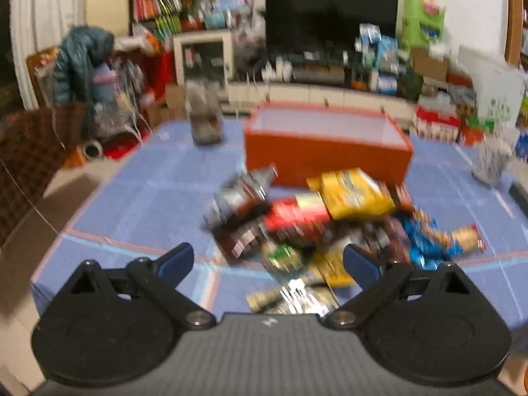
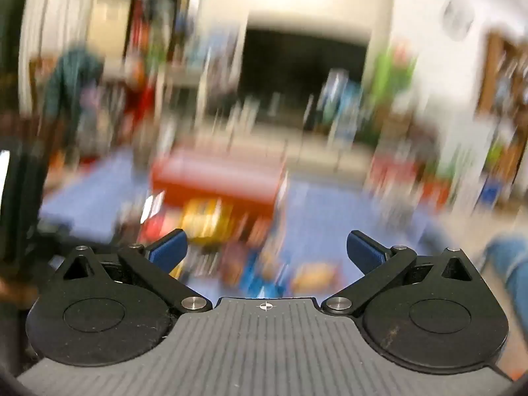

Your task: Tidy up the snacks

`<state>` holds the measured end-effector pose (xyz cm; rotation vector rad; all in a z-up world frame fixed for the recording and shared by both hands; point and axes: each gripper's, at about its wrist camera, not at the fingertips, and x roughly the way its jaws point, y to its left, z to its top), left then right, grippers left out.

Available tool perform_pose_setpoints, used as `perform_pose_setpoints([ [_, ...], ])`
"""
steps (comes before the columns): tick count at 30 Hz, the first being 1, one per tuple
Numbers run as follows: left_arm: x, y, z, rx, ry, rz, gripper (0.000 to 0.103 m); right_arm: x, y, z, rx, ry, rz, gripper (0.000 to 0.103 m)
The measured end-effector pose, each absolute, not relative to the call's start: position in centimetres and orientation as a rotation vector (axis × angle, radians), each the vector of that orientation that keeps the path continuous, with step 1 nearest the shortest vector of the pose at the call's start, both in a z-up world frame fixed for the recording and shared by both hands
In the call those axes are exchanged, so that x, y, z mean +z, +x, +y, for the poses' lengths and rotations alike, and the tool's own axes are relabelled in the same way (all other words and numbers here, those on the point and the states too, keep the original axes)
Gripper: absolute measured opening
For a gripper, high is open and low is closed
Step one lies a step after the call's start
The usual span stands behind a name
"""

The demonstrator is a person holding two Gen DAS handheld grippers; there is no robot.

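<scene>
A heap of snack packets lies on the blue checked tablecloth, among them a yellow bag, a red packet and blue packets. Behind the heap stands an open orange box, white inside. My left gripper hovers open above the near side of the heap, nothing between its blue pads. The right wrist view is heavily blurred; my right gripper is open and holds nothing, with the snack packets and orange box smeared ahead.
A clear jar stands at the table's back left and a patterned cup at the right edge. Beyond the table are a dark television, a bookshelf and cluttered low cabinets. A blue sleeve shows at the right.
</scene>
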<state>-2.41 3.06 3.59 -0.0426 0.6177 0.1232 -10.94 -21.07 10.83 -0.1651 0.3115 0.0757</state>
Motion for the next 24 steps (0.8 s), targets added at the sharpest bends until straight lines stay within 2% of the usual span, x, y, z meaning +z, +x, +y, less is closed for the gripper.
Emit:
perform_pose_setpoints([
  [3, 5.5, -2.9, 5.2, 0.098, -0.102, 0.524, 0.096, 11.8, -11.5, -22.6, 0.037, -0.175, 0.196, 0.097],
  [7, 7.2, -3.4, 7.8, 0.067, -0.183, 0.356, 0.096, 11.1, -9.3, -25.0, 0.084, -0.077, 0.234, 0.097],
  [14, 7.4, 0.8, 10.2, 0.142, -0.207, 0.344, 0.096, 10.9, -10.1, -25.3, 0.062, -0.153, -0.108, 0.097],
  [19, 5.2, 3.8, 12.5, 0.1, -0.172, 0.369, 0.096, 9.4, -6.0, -24.5, 0.125, -0.124, -0.016, 0.097],
  [24, 1.4, 5.5, 15.6, 0.016, -0.296, 0.528, 0.096, 5.7, -1.9, -24.1, 0.15, -0.099, 0.097, 0.097],
])
